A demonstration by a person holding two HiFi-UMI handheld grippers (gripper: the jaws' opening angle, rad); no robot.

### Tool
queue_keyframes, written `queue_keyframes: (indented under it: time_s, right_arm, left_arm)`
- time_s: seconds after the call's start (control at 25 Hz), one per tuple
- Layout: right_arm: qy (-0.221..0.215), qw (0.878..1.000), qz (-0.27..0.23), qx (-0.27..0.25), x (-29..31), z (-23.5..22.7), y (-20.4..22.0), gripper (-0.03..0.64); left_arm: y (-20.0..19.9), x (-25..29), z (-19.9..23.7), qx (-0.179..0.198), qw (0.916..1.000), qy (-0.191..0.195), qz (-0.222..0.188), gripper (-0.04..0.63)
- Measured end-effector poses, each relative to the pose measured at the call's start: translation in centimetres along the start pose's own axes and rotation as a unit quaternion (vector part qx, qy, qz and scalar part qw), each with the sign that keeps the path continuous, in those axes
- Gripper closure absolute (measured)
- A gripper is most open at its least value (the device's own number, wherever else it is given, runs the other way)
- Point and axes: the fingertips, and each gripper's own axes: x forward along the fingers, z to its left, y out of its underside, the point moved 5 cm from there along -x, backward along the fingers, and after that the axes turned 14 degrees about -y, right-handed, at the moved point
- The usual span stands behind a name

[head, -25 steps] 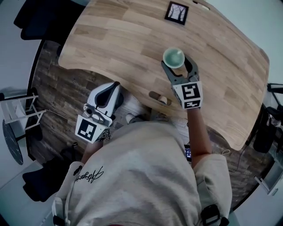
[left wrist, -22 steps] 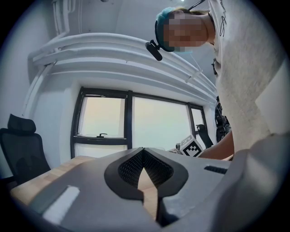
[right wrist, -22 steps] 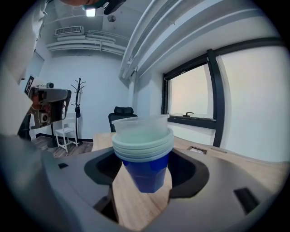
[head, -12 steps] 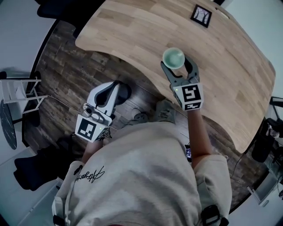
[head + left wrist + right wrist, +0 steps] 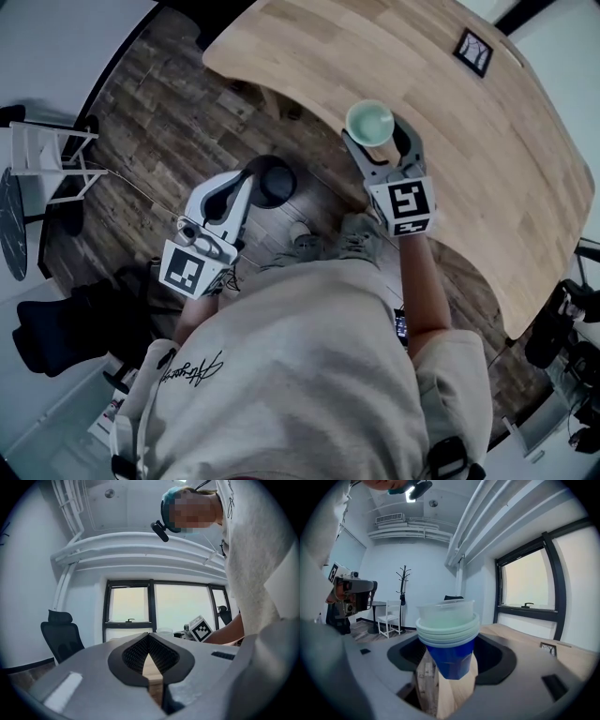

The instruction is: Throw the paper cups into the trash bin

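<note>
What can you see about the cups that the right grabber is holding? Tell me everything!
The cups are a nested stack: a blue one outside, pale rims layered above it, and a see-through cup on top. They look like thin paper and plastic. The stack stands upright, mouth up, looks empty, and is pinched at its blue base by the right gripper, above the wooden table's edge.

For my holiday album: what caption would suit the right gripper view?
Right gripper clamps a stack of nested cups, blue outermost, wooden table beyond.
</note>
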Motion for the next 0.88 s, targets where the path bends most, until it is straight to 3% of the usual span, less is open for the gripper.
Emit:
queue_keyframes:
  time_s: [0.68, 0.88]
  right_arm:
    - [-0.115, 0.993, -0.012, -0.023, 9.9, 9.6, -2.7, 0.299]
    - [-0.15, 0.988, -0.014, -0.021, 11.9, 11.6, -2.7, 0.299]
  left_arm:
    - [0.8, -9.5, 6.9, -0.004, 0.9954, -0.096, 0.005, 0.592]
    - [1.4, -11.4, 7.8, -0.004, 0.9908, -0.133, 0.024, 0.592]
